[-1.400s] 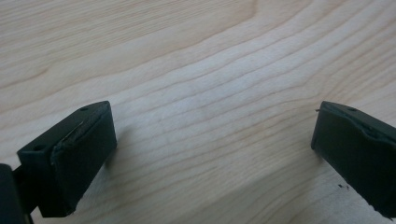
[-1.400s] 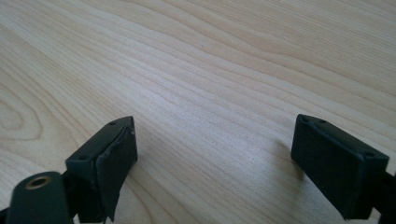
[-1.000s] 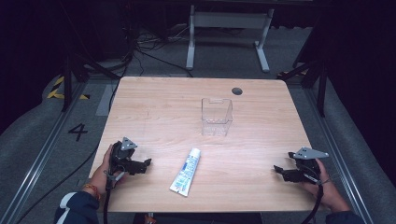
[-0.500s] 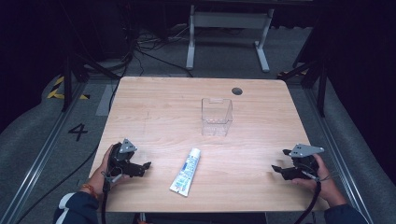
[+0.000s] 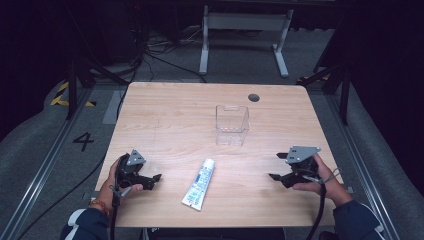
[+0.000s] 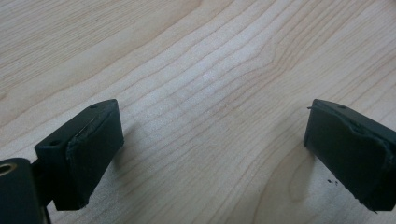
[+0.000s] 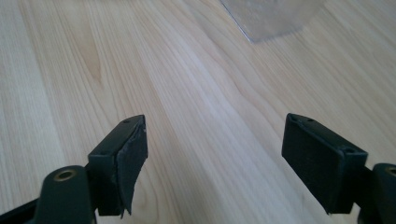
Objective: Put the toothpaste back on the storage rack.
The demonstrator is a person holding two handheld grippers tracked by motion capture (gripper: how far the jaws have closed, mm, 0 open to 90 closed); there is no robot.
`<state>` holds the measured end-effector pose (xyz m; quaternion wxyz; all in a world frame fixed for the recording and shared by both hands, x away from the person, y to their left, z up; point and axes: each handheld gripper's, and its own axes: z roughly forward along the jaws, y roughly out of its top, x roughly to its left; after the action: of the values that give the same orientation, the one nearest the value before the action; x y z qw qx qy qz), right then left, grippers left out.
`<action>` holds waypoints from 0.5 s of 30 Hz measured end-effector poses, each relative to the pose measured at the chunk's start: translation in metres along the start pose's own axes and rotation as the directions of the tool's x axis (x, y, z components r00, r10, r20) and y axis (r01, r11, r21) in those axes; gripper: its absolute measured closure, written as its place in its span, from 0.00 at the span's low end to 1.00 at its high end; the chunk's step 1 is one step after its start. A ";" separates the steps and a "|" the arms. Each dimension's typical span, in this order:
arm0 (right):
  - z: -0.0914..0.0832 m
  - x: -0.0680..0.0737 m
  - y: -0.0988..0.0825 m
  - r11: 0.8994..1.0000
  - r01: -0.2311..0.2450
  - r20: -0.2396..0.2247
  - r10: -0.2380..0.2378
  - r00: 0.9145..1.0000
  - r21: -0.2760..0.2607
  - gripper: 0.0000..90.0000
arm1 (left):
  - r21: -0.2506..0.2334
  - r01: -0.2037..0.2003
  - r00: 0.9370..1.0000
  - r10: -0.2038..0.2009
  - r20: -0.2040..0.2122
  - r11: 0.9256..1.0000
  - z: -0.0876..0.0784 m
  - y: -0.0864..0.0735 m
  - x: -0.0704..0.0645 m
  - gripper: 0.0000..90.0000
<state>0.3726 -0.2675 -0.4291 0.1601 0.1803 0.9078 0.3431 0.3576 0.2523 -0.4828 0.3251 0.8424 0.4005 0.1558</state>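
Right gripper poised over wooden table, jaws wide apart.
Beyond the jaws, a clear container's corner rests on the boards, well apart from them.

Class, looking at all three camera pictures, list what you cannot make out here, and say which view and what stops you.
- Print on the white tube: too small to read in the high view.
- Clear plastic container: cut off by the top edge of the right gripper view; from the high view its inside looks bare, though the see-through walls leave that unsure.
- The person's forearms: cut off by the high view's bottom edge.
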 end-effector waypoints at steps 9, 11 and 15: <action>0.033 0.009 0.047 0.990 0.143 -0.108 -0.142 0.984 -0.002 0.26 | -0.001 0.008 1.000 -0.008 -0.009 1.000 -0.007 -0.007 -0.004 0.06; 0.044 0.013 0.060 0.982 0.187 -0.140 -0.186 0.973 -0.005 0.25 | -0.002 0.005 1.000 -0.005 -0.014 1.000 -0.008 -0.008 -0.005 0.06; 0.064 0.023 0.084 0.962 0.274 -0.198 -0.269 0.943 0.000 0.25 | 0.003 0.036 0.999 -0.036 -0.017 0.999 -0.010 -0.010 -0.008 0.06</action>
<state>0.3974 -0.1630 -0.4215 0.1130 0.0211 0.9401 0.3211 0.3414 0.2548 -0.4828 0.3230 0.8343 0.4186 0.1563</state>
